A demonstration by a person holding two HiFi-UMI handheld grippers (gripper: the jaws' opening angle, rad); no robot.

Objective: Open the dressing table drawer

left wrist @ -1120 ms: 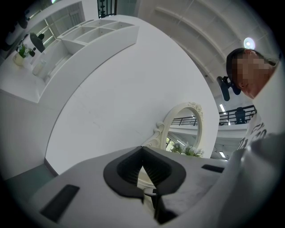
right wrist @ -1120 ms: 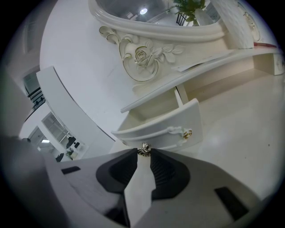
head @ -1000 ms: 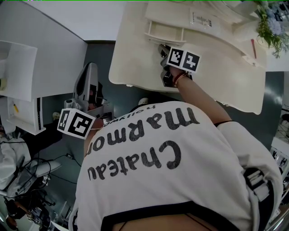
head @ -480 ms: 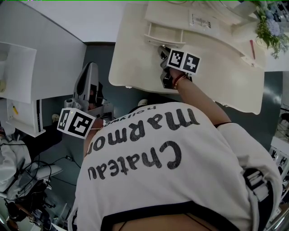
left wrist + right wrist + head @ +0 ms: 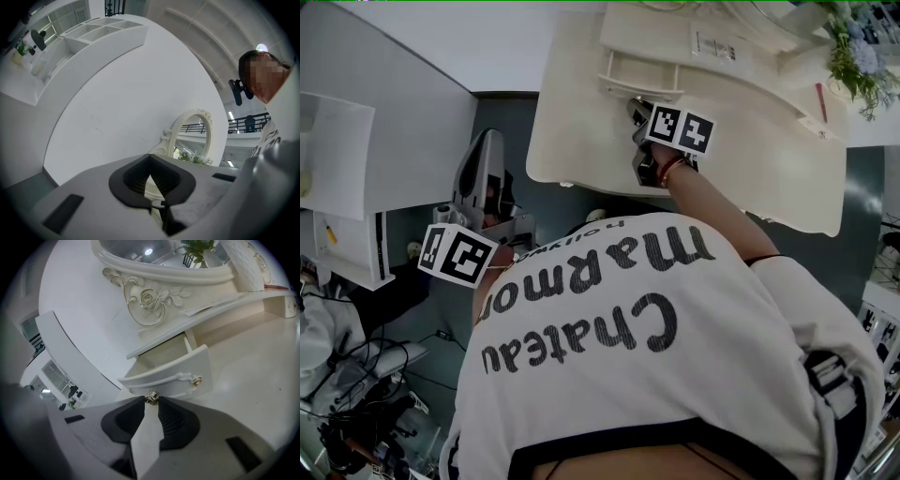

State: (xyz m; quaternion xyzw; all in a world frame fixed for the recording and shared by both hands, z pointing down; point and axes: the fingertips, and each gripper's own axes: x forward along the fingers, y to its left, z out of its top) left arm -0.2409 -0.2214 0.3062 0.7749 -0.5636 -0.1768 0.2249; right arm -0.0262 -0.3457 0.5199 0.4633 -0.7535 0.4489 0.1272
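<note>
Toward the far edge of the dressing table (image 5: 750,159), near its left end, the small drawer (image 5: 164,376) stands pulled out from under the shelf that carries the mirror. Its cream inside lies open to view in the right gripper view. The curved front panel bears a little ornate handle toward its right side.

The right gripper (image 5: 151,404) reaches over the tabletop from the near edge and tilts downward at the drawer front. Its jaws are clenched on a small gold-toned knob (image 5: 151,398), which sits right at their tips, one pad on either side. Above the drawer, the mirror's frame shows a carved rose (image 5: 147,301).

The left gripper (image 5: 150,159) is held well apart from the table, off its left edge, beside the person's white T-shirt (image 5: 675,356). It points level, its jaws are closed tip to tip, and nothing is between them. Past them its view shows a white wall and the oval mirror (image 5: 193,136). Greenery (image 5: 858,56) stands at the table's far right corner.
</note>
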